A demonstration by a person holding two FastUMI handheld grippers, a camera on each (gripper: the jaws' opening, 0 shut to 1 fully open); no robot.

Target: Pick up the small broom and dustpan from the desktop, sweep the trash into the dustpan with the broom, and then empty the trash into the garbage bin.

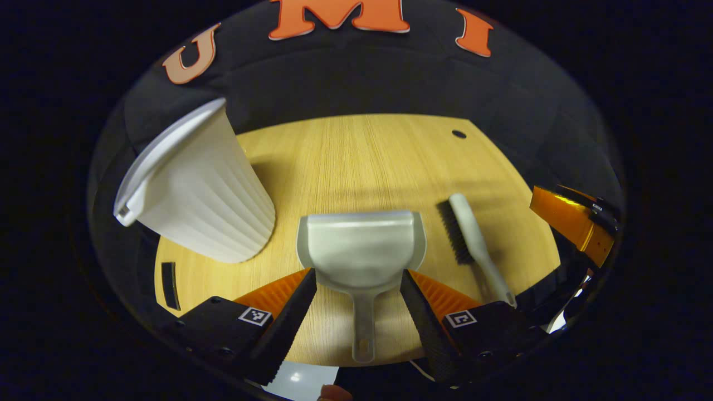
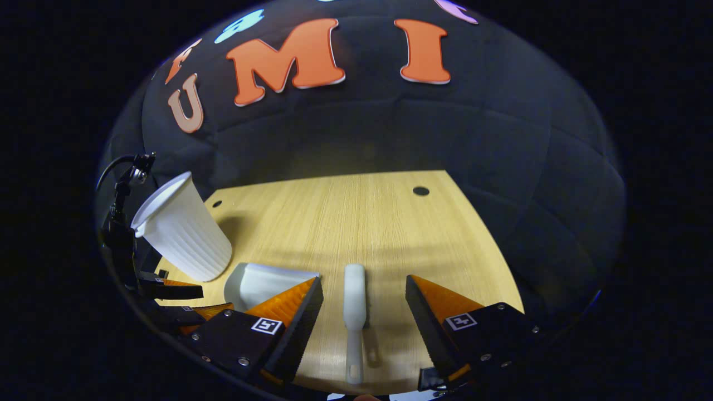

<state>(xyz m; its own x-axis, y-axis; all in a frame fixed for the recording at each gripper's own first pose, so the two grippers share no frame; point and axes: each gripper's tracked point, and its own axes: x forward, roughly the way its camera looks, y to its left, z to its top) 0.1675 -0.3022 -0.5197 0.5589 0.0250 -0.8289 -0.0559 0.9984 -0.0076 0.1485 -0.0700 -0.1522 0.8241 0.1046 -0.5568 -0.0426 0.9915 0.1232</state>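
Observation:
A grey dustpan [image 1: 362,245] lies flat on the wooden desktop [image 1: 362,161], its handle [image 1: 363,328] pointing toward me. My left gripper [image 1: 358,274] is open, hovering with a finger on either side of the pan's rear and touching nothing. To the pan's right lies the small broom [image 1: 473,245], bristles facing the pan. In the right gripper view the broom [image 2: 354,301] lies lengthwise between the open fingers of my right gripper [image 2: 365,280], which hold nothing. The dustpan [image 2: 262,284] shows partly behind that gripper's left finger.
A white ribbed garbage bin [image 1: 200,189] stands at the desktop's left, seen also as the bin [image 2: 181,234] behind the dustpan. The right gripper [image 1: 574,223] shows off the table's right edge, the left gripper [image 2: 167,289] beside the bin. Small holes [image 2: 421,191] mark the far desktop.

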